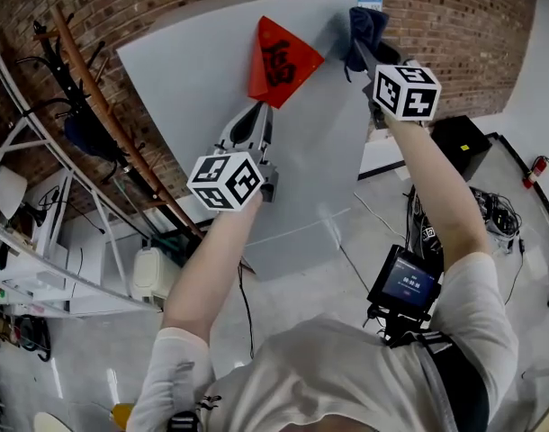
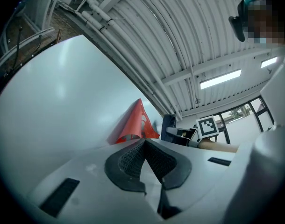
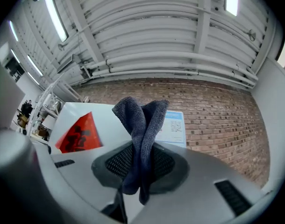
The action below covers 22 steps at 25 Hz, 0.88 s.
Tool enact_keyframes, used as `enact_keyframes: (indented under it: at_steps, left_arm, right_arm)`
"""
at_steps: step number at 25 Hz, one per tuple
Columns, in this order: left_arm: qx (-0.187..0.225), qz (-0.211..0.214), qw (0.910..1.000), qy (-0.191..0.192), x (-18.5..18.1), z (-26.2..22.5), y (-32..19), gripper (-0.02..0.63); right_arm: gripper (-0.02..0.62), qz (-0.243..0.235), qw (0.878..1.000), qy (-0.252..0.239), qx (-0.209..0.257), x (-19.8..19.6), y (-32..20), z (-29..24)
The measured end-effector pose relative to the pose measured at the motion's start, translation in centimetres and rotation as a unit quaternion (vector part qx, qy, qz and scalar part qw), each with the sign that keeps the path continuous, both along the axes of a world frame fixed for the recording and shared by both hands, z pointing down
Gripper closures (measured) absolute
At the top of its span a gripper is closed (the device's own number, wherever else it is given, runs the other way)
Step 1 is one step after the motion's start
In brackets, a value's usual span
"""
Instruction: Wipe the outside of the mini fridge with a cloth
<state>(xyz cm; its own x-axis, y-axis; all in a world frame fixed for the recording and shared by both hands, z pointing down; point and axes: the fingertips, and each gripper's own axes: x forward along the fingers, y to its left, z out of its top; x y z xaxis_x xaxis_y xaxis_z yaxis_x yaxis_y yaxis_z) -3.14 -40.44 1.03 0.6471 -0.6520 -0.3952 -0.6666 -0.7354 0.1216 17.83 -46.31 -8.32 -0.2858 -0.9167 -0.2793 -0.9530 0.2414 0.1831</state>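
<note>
My right gripper (image 3: 141, 155) clamps the blue cloth (image 3: 138, 118) at the mini fridge (image 1: 189, 75) top corner, left gripper (image 2: 145, 148) closed on nothing, beside the red paper diamond (image 1: 279, 61).

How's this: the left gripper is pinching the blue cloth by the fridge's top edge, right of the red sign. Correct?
Not quite: the right gripper is pinching the cloth, as the right gripper view shows; the left gripper is shut on nothing. The rest holds: it is by the top edge of the fridge, right of the red sign.
</note>
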Motion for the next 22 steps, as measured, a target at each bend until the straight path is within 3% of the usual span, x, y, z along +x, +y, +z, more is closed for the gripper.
enact_keyframes:
  at_steps: [8, 15, 22]
  left_arm:
    - [-0.011, -0.039, 0.9991, 0.009, -6.6, 0.9, 2.7, 0.603]
    - [-0.024, -0.109, 0.9937, 0.005, -16.1, 2.1, 5.5, 0.603]
    - [-0.034, -0.158, 0.9869, 0.002, -23.2, 3.3, 8.3, 0.603]
  right_arm:
    - [0.511, -0.114, 0.993, 0.035, 0.018, -14.4, 5.4, 0.0]
    - [0.511, -0.21, 0.976, 0.064, -0.005, -28.8, 7.2, 3.6]
    - [0.511, -0.243, 0.965, 0.085, -0.056, -38.7, 6.1, 9.5]
